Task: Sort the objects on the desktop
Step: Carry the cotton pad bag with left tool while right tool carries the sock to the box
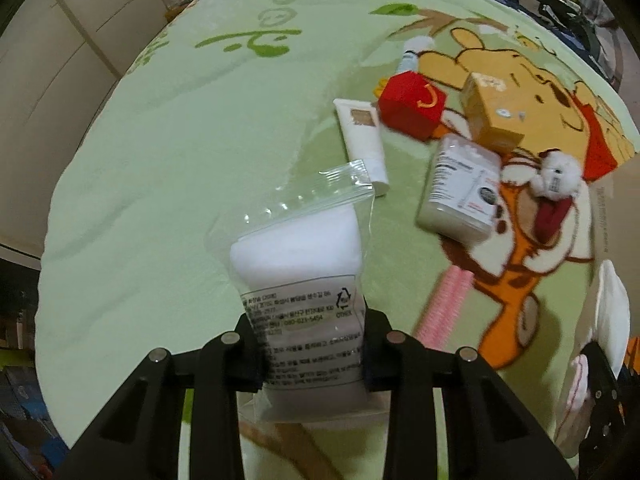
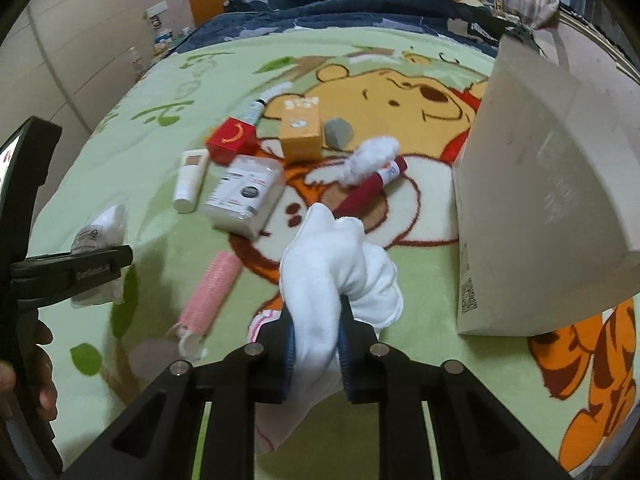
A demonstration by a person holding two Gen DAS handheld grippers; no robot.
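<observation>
Clear zip bag [image 1: 304,280] of white pads, clamped between left gripper [image 1: 312,356] fingers.

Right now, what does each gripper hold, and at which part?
The left gripper grips a clear zip bag of white pads at its lower, printed end. The right gripper clamps a white sock near its middle.

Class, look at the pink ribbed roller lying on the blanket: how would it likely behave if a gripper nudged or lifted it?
The pink ribbed roller is cylindrical and lies on its side, so a sideways nudge would probably roll it, though the plush blanket may slow it. Its ridged surface likely gives the fingers decent grip. It looks hollow and probably light, but that is uncertain.
</observation>
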